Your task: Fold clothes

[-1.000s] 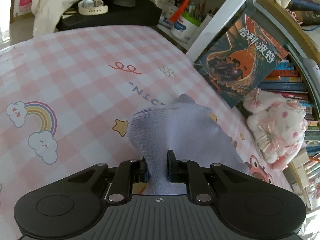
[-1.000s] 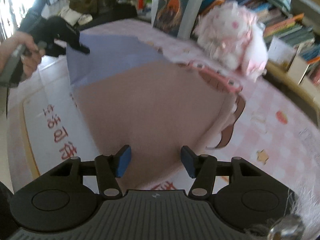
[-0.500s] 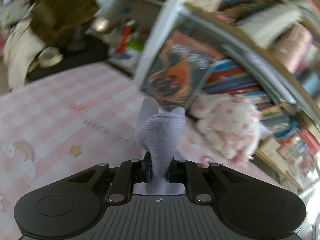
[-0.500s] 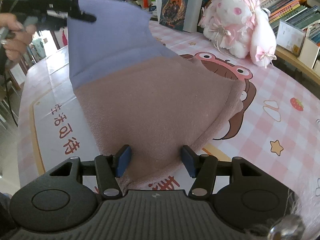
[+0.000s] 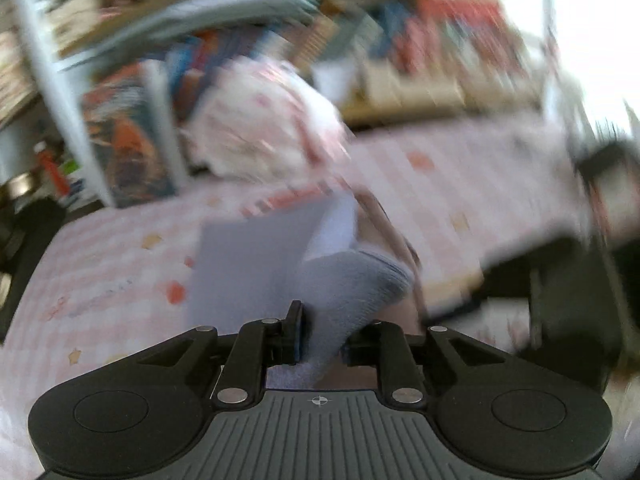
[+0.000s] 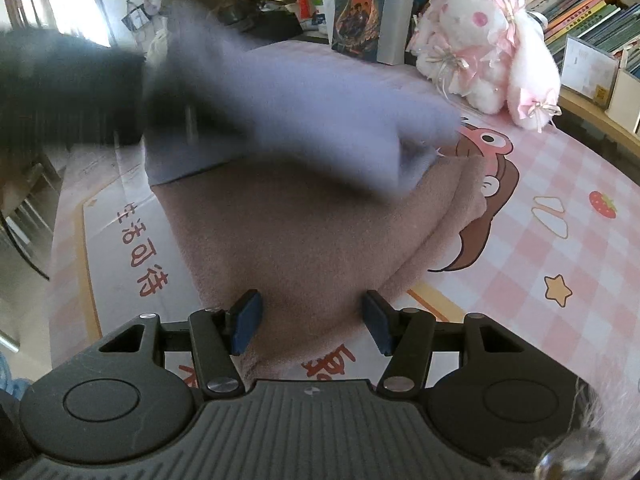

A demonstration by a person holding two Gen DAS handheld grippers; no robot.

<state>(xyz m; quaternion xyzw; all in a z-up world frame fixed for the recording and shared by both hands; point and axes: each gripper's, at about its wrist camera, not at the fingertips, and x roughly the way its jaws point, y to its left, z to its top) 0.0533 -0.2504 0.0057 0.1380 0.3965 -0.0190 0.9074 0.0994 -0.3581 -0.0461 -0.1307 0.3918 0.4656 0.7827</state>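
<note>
Two-tone fleecy cloth [image 6: 288,216]: opening left gripper [image 5: 324,334] pinches lilac end, right gripper [image 6: 310,320] gapes.

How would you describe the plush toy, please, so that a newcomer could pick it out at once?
Start from the bookshelf behind the pink checked table. At its foot, beside an upright book, sits the plush toy. It is a fluffy white rabbit with long drooping ears and pink bows, the only soft toy among books.
</note>
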